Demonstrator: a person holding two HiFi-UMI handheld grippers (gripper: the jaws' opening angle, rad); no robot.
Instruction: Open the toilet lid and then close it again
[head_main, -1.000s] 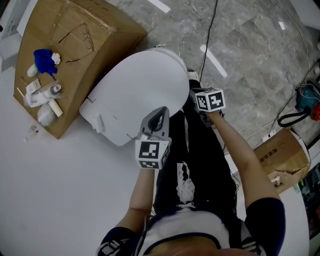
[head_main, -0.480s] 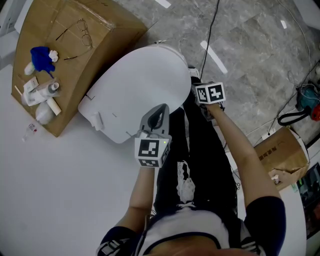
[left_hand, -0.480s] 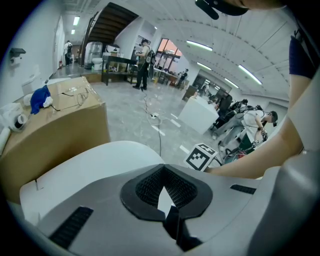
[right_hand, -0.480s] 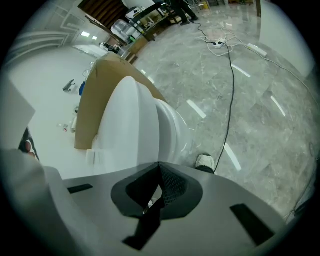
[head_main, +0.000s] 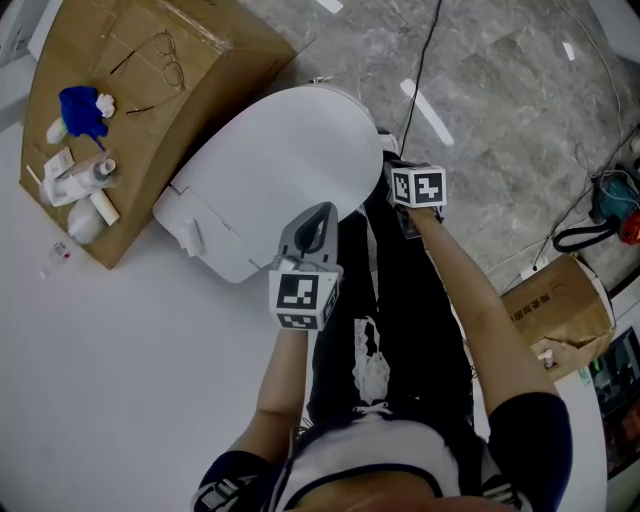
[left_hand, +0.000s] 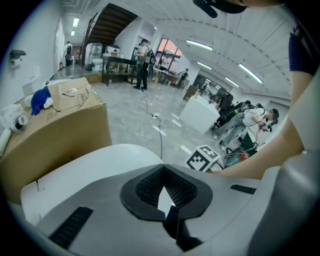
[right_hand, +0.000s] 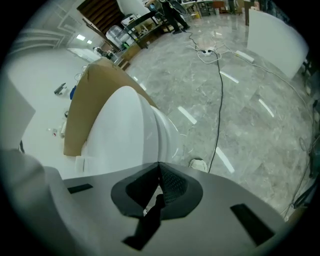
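One toilet, one lid (head_main: 280, 170), and that lid is down flat on the bowl, closed. Two grippers in play, one in each hand. The left gripper (left_hand: 162, 168) sits at the lid's near edge, tips over the white rim in the head view. Its tongs are pressed together with nothing between them, only a sliver of white lid showing through the gap behind the tips. I can't tell if the tips touch the lid.

The right gripper (right_hand: 159, 164) is just beside the lid's front curve, off to the right of it and pointing steeply down. Its tongs are pressed together too, pinching nothing. In its own view the lid and bowl rim lie just ahead and to the left, with grey marble floor (head_main: 500, 100) to the right. Each gripper shows one marker cube, so two cubes: the left cube (head_main: 303, 295) nearer the person than the lid, the right cube (head_main: 418, 187) beside the lid's front.

There are two cardboard boxes. The large box (head_main: 130, 110) stands just beyond the lid's far side. On it are one blue cloth (head_main: 80, 108), one pair of wire glasses (head_main: 165, 65) and a small cluster of white bottles (head_main: 80, 180), too small to count surely. The small box (head_main: 560, 310) sits well apart from the lid, past the right arm. One black cable (head_main: 420, 60) runs across the floor beyond the lid's front.
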